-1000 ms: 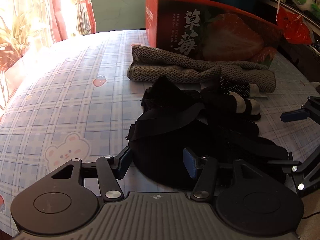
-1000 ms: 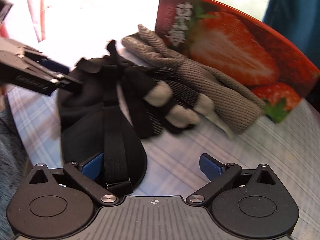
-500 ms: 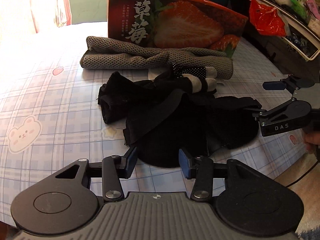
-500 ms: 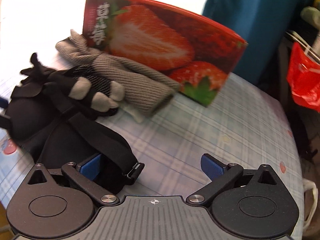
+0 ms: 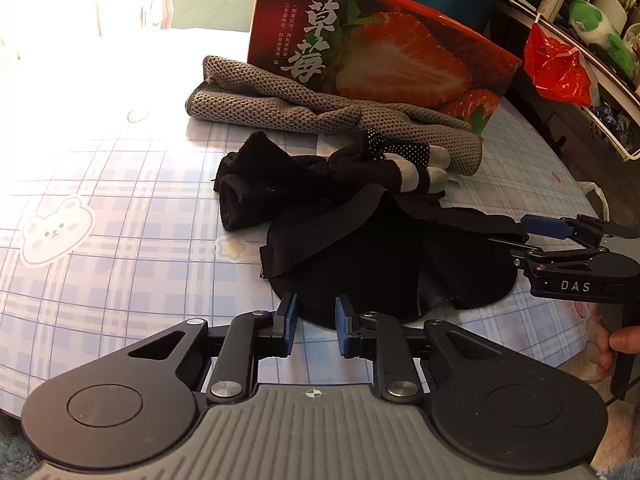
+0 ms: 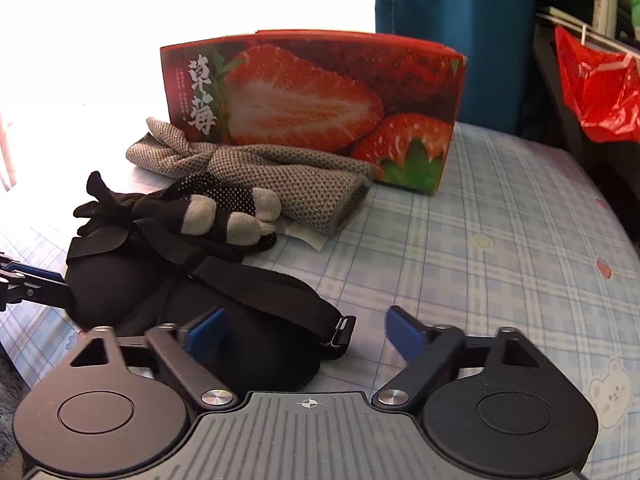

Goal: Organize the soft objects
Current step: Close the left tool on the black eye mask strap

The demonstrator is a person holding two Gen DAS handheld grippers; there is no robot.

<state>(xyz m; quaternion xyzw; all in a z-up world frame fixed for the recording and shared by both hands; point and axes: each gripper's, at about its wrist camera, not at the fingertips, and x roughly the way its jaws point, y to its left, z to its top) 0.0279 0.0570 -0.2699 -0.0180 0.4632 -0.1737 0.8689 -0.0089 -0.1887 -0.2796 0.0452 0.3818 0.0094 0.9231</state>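
A black padded cloth with straps lies on the checked tablecloth. Behind it lie black gloves with grey fingertips and a folded grey knit cloth, in front of a strawberry box. My left gripper is closing, with the black cloth's near rim between its pads and a gap still showing. My right gripper is also closing, still wide. The strap's buckle end lies between its fingers.
A red plastic bag hangs off a cluttered shelf with a green plush toy at the right. A blue curtain stands behind the box. A person's hand holds the right gripper beyond the table's right edge.
The left jaws have narrowed around the black cloth's rim. The right gripper swung round to the strap's buckle end and its jaws have started to narrow.
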